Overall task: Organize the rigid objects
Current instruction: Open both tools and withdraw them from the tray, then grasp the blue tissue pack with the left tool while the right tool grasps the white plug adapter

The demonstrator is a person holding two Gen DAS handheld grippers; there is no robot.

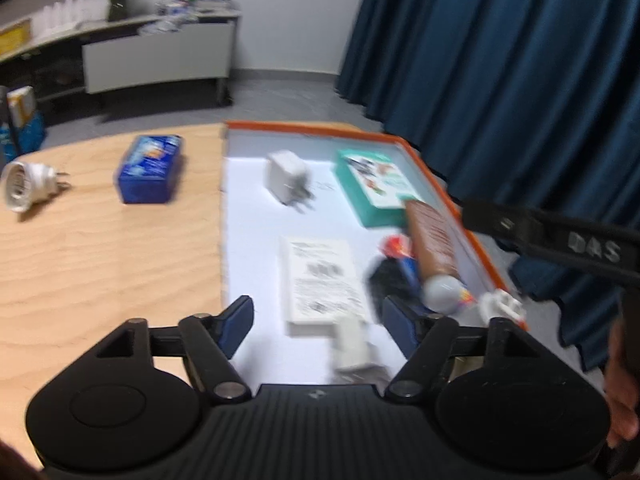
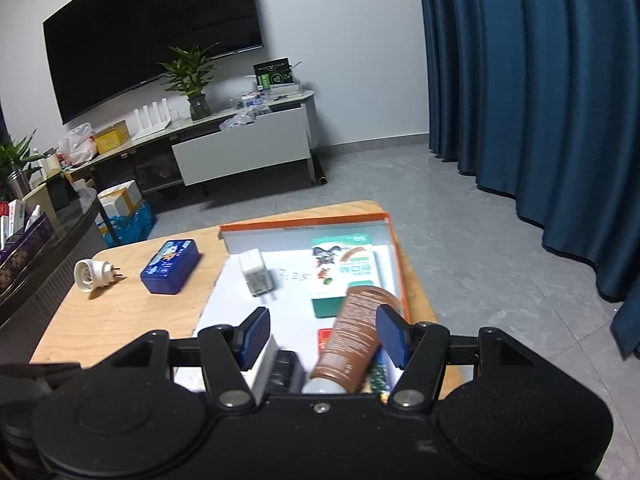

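With most items lying in the orange-rimmed tray point(image 2: 394, 240), both the left gripper point(image 1: 318, 320) and right gripper point(image 2: 322, 330) are hovering half-open and empty, so fetching the blue tin point(image 1: 151, 168), upper left, probably comes next.

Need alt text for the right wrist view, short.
The right gripper hangs open over an orange-rimmed white tray, a brown tube with a white cap lying between its blue pads, apparently untouched. On the wooden table beside it sit a blue tin and a white plug adapter.
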